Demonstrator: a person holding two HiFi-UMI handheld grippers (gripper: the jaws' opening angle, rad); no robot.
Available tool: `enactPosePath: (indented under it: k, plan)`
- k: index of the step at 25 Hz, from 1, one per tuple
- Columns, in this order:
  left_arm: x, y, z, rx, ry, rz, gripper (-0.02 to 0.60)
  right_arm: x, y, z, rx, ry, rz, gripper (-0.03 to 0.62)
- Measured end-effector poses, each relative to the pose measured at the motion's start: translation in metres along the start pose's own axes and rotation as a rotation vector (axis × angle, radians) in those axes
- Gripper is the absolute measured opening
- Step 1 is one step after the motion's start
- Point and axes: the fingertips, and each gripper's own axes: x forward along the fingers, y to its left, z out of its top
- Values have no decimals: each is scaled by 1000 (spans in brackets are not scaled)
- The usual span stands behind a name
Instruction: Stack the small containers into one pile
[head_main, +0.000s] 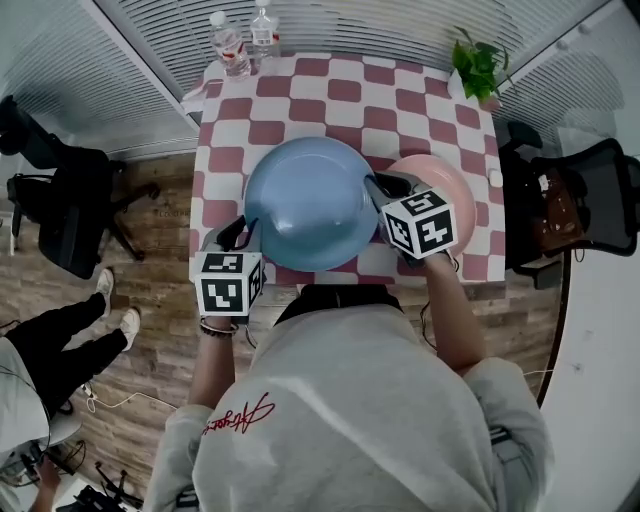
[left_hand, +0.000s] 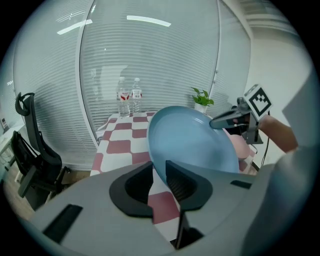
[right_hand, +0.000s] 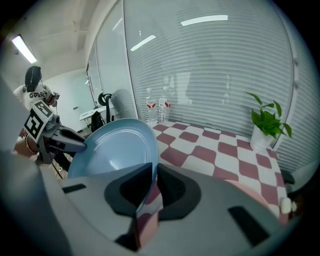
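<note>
A wide light-blue bowl (head_main: 310, 203) hangs above the red-and-white checked table (head_main: 340, 95), held by its rim on both sides. My left gripper (head_main: 243, 232) is shut on the blue bowl's (left_hand: 192, 142) near-left rim, with the edge pinched between the pads. My right gripper (head_main: 380, 195) is shut on the blue bowl's (right_hand: 117, 150) right rim. A pink bowl (head_main: 445, 185) sits on the table to the right, partly hidden behind the right gripper. In the left gripper view the right gripper (left_hand: 220, 121) shows at the bowl's far edge; the left gripper (right_hand: 80, 145) shows likewise in the right gripper view.
Two water bottles (head_main: 245, 38) stand at the table's far left corner and a potted plant (head_main: 478, 68) at the far right. Black office chairs (head_main: 60, 195) flank the table. A person's legs (head_main: 70, 340) are on the floor at left.
</note>
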Motion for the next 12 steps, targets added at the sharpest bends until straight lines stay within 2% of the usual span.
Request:
enactPosePath:
  k: [6, 12]
  plan:
    - [4, -19, 20, 24, -14, -43, 89, -25, -19, 3, 43, -43, -31, 38]
    - [12, -48, 33, 64, -5, -55, 87, -49, -44, -6, 65, -62, -62, 38]
